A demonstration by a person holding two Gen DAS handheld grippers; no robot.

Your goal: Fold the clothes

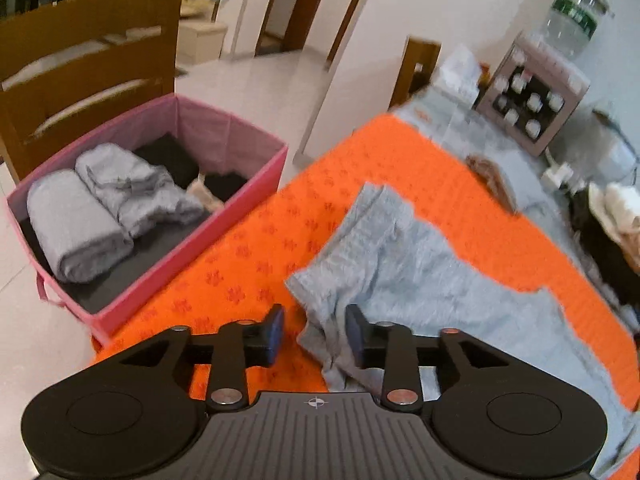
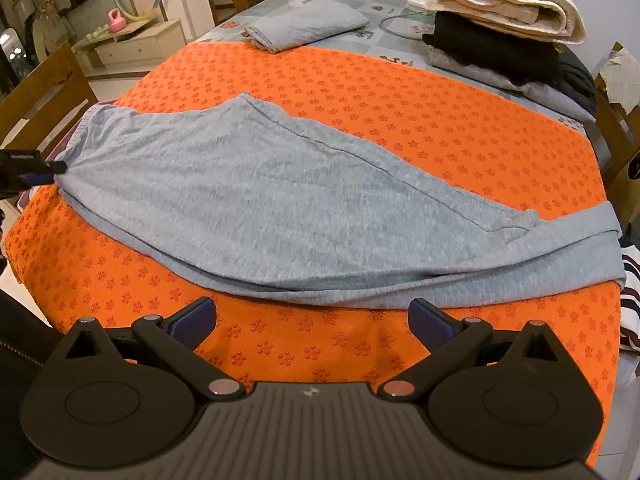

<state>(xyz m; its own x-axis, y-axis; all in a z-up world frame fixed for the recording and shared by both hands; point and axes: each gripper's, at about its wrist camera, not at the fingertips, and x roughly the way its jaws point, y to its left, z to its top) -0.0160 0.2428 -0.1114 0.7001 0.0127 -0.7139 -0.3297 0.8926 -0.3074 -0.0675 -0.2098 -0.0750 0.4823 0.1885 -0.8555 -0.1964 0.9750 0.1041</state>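
Grey trousers (image 2: 280, 200) lay spread across the middle of our orange mat (image 2: 360, 92), waistband toward the left of the right wrist frame. Nearest in that view, our right gripper (image 2: 312, 320) hung over bare mat with its fingers spread wide, holding nothing. In the left wrist view our left gripper (image 1: 314, 330) had its fingers partly apart with a bunched edge of the trousers (image 1: 400, 260) between them; we could not tell whether the pads pressed the cloth. Farther off, at left, stood a pink box (image 1: 240, 196) with rolled grey clothes (image 1: 76, 224). A folded grey garment (image 2: 304, 26) and a pile of folded clothes (image 2: 504, 20) lay at the top of the right wrist frame.
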